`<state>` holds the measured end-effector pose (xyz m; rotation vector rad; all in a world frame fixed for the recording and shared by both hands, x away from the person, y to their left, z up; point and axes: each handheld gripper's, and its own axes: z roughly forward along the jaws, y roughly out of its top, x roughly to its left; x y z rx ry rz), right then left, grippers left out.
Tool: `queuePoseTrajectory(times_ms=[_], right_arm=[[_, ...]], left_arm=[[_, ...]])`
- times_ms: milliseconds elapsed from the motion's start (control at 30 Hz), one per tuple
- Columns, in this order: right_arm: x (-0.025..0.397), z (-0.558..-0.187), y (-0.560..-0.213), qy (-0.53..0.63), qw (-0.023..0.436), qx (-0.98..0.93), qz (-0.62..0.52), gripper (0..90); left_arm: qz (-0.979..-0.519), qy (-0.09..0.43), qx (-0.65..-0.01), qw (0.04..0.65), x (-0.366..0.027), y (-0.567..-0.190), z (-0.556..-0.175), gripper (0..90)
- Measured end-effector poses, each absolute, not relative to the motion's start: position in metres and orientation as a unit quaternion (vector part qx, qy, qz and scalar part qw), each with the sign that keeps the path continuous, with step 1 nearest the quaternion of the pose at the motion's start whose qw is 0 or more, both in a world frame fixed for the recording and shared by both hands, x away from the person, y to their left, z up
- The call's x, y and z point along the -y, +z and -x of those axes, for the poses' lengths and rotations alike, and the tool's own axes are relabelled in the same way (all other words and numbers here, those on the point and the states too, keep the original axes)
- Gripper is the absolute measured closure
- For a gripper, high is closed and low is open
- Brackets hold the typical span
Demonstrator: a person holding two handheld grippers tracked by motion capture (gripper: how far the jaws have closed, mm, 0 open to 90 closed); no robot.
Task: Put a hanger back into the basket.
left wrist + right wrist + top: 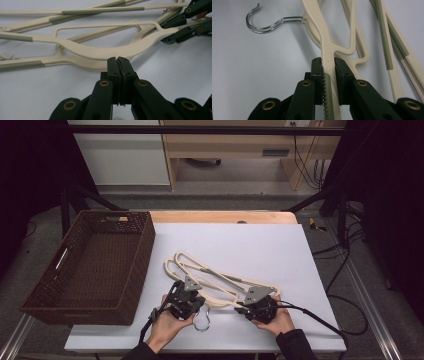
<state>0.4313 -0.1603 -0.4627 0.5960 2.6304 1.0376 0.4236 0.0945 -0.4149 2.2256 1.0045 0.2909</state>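
surface: white flat surface point(260, 245), wooden edge showing at 12 o'clock
basket: dark brown woven rectangular basket point(95, 265) at 9 o'clock on the surface, hanging over its left edge
hangers: pile of cream plastic clothes hangers with ribbed grey-green grip strips point(210, 277), lying flat near centre, spreading from 10 to 4 o'clock; well apart from nothing, just beside basket's right wall
hook: chrome wire hook point(202, 320) point(268, 23) at the pile's 6 o'clock end, resting on the surface between the two hands
left gripper: black two-jaw tool point(186, 302) point(119, 62) held in left hand point(167, 322), at about 7 o'clock of the pile; fingers point(126, 72) pressed together with nothing between them, tips touching or just beside the curved cream neck of a hanger, cannot tell which
right gripper: black two-jaw tool point(257, 307) point(328, 66) in right hand point(277, 320), at 5 o'clock of the pile; fingers point(317, 75) clamped on a hanger arm, ribbed strip between the pads
cross-view: right gripper tips visible at 2 o'clock in left gripper view, on the same hanger
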Motion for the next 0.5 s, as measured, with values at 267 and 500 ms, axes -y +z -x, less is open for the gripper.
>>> queuePoseTrajectory(times_ms=[267, 500], right_arm=[[0.166, -0.429, -0.454, 0.369, 0.140, -0.898, -0.195, 79.7], [0.169, -0.428, -0.449, 0.378, 0.135, -0.894, -0.199, 79.9]], left_arm=[[-0.853, 0.105, -0.356, 0.367, -0.100, -0.406, -0.421, 76.6], [-0.837, 0.145, -0.302, 0.433, -0.120, -0.378, -0.417, 44.1]])
